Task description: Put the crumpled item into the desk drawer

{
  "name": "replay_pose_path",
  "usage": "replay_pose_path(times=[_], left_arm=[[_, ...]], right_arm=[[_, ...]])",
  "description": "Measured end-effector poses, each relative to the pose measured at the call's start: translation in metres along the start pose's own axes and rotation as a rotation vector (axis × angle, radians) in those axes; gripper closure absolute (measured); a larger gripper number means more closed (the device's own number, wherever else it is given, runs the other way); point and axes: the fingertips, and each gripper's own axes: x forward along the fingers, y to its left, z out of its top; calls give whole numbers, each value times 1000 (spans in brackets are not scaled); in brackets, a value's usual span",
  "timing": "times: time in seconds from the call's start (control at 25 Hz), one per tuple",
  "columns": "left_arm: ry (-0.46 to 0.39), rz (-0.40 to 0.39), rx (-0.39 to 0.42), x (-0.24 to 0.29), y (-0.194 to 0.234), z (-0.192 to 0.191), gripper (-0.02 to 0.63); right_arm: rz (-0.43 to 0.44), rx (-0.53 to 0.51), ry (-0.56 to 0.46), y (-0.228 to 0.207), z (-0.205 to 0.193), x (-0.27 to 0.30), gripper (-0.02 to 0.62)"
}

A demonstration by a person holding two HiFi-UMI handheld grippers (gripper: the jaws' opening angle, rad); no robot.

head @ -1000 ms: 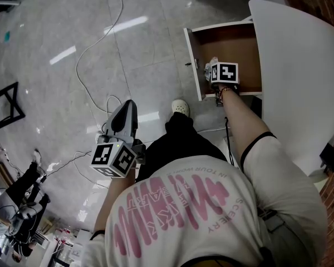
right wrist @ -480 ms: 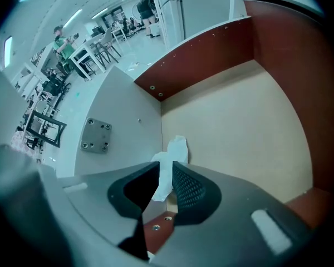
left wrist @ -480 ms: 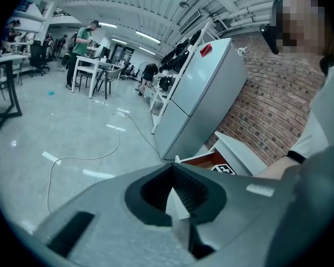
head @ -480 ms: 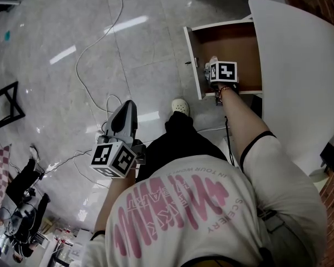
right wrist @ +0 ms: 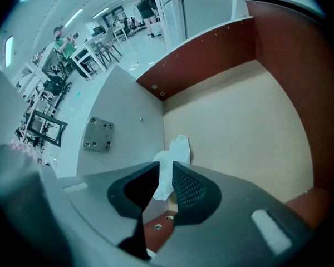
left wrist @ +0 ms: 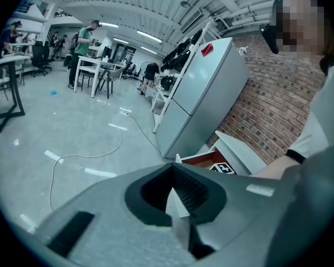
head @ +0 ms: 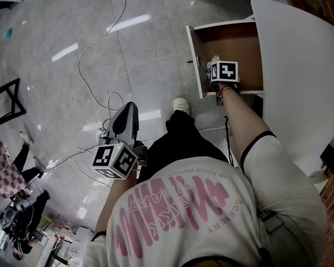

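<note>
The crumpled item (right wrist: 177, 147) is a wad of white paper, and it fills the narrow gap between the jaws of my right gripper (right wrist: 162, 174), which is shut on it. That gripper (head: 216, 67) hangs inside the open desk drawer (head: 229, 42), close to the drawer's front panel (right wrist: 122, 121) and just above its beige floor (right wrist: 239, 121). In the head view a bit of the paper (head: 214, 60) shows beside the marker cube. My left gripper (head: 126, 111) is held low over the floor, far from the drawer. Its jaws (left wrist: 172, 191) are shut with nothing in them.
The white desk top (head: 300, 77) covers the drawer's right side. A white cable (head: 94, 43) loops across the glossy floor, and a white shoe (head: 180, 106) stands below the drawer. A grey cabinet (left wrist: 200, 93) rises beyond the desk. A black frame (head: 5, 102) is at far left.
Neither gripper has visibly moved. Only the people at the far lower left have shifted.
</note>
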Motion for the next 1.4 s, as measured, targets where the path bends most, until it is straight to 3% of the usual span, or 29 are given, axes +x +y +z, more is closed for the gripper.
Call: replay_pose_path(times=[0.76, 0.96, 1.4], left_arm=[[-9, -39, 28, 12, -14, 21, 601], [-16, -52, 54, 12, -22, 29, 601], [-78, -87, 97, -3, -45, 59, 601]], right_arm=[[11, 56, -42, -5, 13, -14, 512], [13, 65, -71, -6, 20, -23, 581], [70, 108, -145, 9, 35, -64, 586]])
